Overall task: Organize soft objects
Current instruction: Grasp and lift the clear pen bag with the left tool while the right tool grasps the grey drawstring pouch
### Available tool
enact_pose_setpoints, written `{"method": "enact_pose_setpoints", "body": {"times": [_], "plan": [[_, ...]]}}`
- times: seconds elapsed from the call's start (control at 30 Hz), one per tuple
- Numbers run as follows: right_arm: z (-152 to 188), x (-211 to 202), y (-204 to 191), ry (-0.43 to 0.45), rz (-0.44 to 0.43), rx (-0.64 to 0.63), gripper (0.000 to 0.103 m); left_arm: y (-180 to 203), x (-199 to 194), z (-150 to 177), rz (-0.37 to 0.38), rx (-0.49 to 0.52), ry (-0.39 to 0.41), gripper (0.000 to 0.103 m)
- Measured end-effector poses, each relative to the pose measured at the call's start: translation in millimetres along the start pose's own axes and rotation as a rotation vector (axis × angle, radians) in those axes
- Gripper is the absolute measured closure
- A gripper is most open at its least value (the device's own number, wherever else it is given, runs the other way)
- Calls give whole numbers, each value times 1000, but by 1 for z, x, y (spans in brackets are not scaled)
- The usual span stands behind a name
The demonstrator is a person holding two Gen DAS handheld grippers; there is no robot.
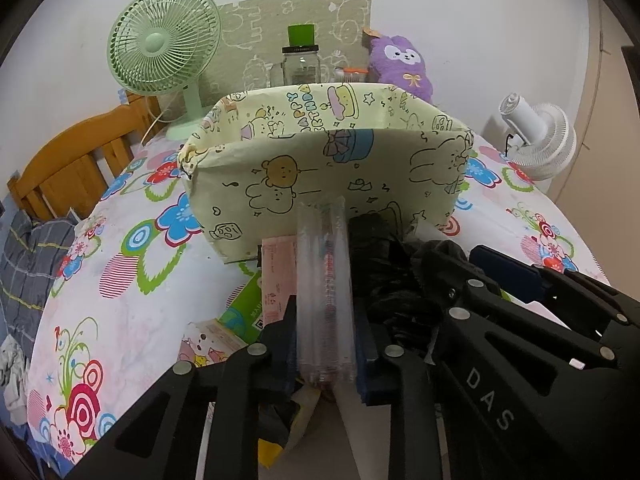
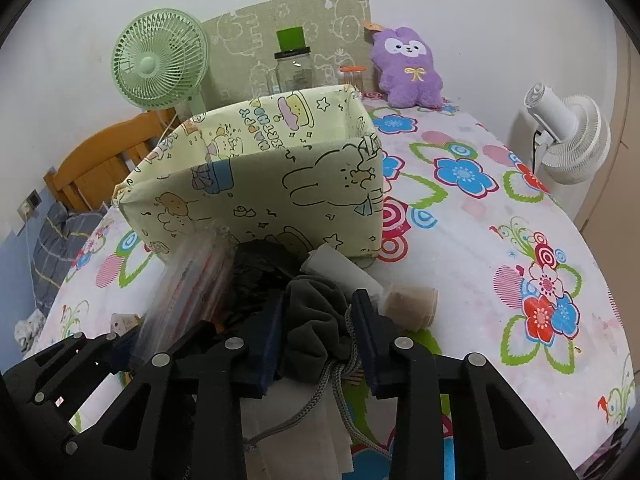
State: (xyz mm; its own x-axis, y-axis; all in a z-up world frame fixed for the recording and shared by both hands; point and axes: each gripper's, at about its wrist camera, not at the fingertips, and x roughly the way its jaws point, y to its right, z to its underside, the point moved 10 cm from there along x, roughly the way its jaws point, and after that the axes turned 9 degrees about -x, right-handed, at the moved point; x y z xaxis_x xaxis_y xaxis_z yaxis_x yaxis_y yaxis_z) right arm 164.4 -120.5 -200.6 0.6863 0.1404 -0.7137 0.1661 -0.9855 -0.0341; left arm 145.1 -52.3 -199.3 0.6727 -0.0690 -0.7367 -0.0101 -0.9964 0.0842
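A: What does the left gripper (image 1: 326, 354) hold?

B: Its blue-padded fingers (image 1: 370, 344) are clenched on a clear plastic pack (image 1: 325, 292), long and flat, with red print showing through. The pack stands up between the two pads and reaches toward the fabric bin (image 1: 328, 168), its far end just in front of the bin's near wall.

A: And the right gripper (image 2: 320, 334)?

B: Its fingers (image 2: 366, 320) press from both sides on a dark grey cloth pouch (image 2: 316, 312). The pouch bulges up between the pads, and its grey braided drawstring (image 2: 340, 376) hangs down from it toward the camera.

A: Where does all this sit?

B: On a surface under a flowered cloth (image 2: 500, 248), white with blue, red and green blooms. The bin is pale yellow, printed with cartoon bears and rabbits, open at the top and seemingly empty. It stands just beyond both grippers.

A: What else lies in the pile?

B: Crumpled black plastic (image 1: 384, 256) lies between the two held things. A white paper roll (image 2: 344, 268) and a brown roll (image 2: 412, 304) lie just right of the pouch. Pink and green flat packets (image 1: 256, 292) lie left of the clear pack.

A: And further back?

B: A green fan (image 1: 164, 52), a glass jar (image 1: 300, 62), and a purple plush toy (image 2: 408, 68) stand by the wall. A white fan (image 2: 568, 136) stands off to the right.
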Motion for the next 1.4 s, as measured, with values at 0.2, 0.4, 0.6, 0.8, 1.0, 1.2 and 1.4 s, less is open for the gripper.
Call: {"method": "enact_pose_setpoints", "body": {"times": [0.2, 0.4, 0.6, 0.8, 1.0, 1.2, 1.4], "plan": [[-1, -7, -4, 18, 0, -12, 77, 1, -5, 0, 0, -1, 12, 85], [-2, -14, -5, 36, -8, -13, 79, 3, -12, -1, 7, -1, 30, 85], [-8, -23, -6, 58, -4, -18, 80, 4, -18, -4, 22, -9, 43, 85], [-16, -36, -7, 85, 6, -24, 80, 6, -31, -11, 35, -15, 67, 85], [-26, -55, -10, 124, 14, -25, 80, 6, -48, -21, 55, -23, 100, 85], [-36, -76, -13, 159, 26, -33, 80, 7, -69, -29, 66, -27, 138, 85], [-48, -98, -17, 198, 39, -43, 80, 6, -89, -39, 70, -27, 179, 85]]}}
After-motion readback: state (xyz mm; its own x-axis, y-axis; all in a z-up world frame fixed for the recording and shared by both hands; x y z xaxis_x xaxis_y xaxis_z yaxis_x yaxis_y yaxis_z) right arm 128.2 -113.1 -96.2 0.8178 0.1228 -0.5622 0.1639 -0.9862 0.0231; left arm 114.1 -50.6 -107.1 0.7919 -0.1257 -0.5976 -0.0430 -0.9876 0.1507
